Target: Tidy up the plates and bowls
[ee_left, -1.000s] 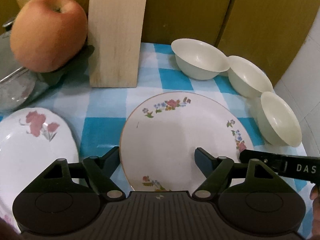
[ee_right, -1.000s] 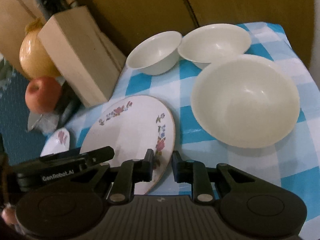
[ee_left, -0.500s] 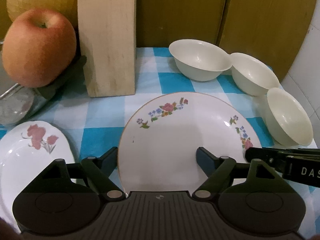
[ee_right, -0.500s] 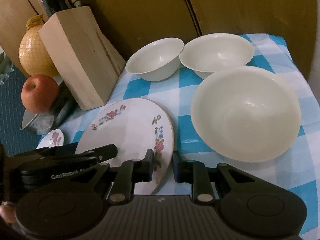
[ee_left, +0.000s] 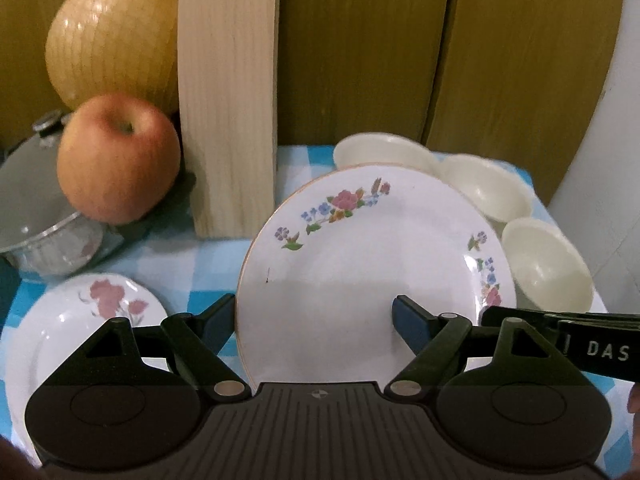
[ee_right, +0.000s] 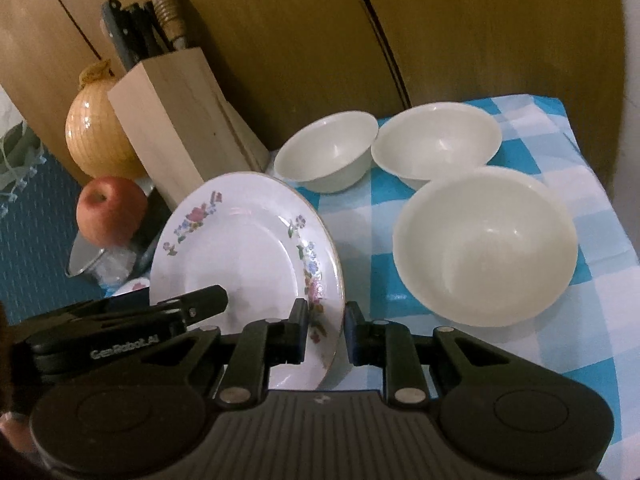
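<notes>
White floral plate point(ee_right: 248, 256) hangs tilted, pinched by the right gripper point(ee_right: 325, 334), left gripper point(ee_left: 312, 316) spread; three cream bowls point(ee_right: 484, 244) remain unstacked.

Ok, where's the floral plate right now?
The floral plate is tilted up off the checked cloth, its right rim pinched by the right gripper. The knife block stands behind it and three cream bowls sit to its right.
</notes>
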`<action>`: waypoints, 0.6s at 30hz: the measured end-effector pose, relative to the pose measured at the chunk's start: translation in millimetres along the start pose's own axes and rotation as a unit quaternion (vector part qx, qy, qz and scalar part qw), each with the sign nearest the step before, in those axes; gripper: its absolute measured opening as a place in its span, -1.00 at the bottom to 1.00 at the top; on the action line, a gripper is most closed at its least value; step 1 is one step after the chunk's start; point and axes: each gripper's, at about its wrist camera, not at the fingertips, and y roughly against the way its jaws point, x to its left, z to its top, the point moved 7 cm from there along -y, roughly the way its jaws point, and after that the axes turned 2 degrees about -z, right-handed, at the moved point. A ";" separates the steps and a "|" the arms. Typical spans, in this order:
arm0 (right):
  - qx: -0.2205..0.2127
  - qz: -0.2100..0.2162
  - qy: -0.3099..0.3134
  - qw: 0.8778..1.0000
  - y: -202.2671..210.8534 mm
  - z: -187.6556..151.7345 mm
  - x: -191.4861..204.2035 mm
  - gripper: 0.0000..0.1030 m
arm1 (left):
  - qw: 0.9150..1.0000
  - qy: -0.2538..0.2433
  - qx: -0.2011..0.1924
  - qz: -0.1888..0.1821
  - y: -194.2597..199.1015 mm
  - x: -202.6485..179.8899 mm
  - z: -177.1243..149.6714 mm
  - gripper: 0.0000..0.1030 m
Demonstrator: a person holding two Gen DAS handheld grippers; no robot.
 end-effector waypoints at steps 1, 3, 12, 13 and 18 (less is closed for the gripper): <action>-0.002 0.001 -0.001 1.000 0.5 1.6 0.0 -0.73 | 1.000 -0.001 -0.004 0.000 0.9 -0.7 2.5 0.70; -0.004 0.003 -0.005 1.000 -0.2 4.8 0.2 -0.73 | 1.000 0.000 -0.005 0.004 -0.6 0.0 4.8 0.70; 0.006 0.008 -0.003 1.000 1.4 5.1 4.2 -0.73 | 1.000 0.009 0.013 -0.003 -0.7 5.0 -4.4 0.69; 0.010 0.008 -0.001 1.000 3.3 2.4 3.3 -0.73 | 1.000 0.009 0.017 -0.007 1.1 4.6 -8.3 0.69; 0.022 0.008 0.001 1.000 17.4 -12.6 1.5 -0.73 | 0.999 0.011 0.039 -0.020 10.3 0.4 -27.8 0.69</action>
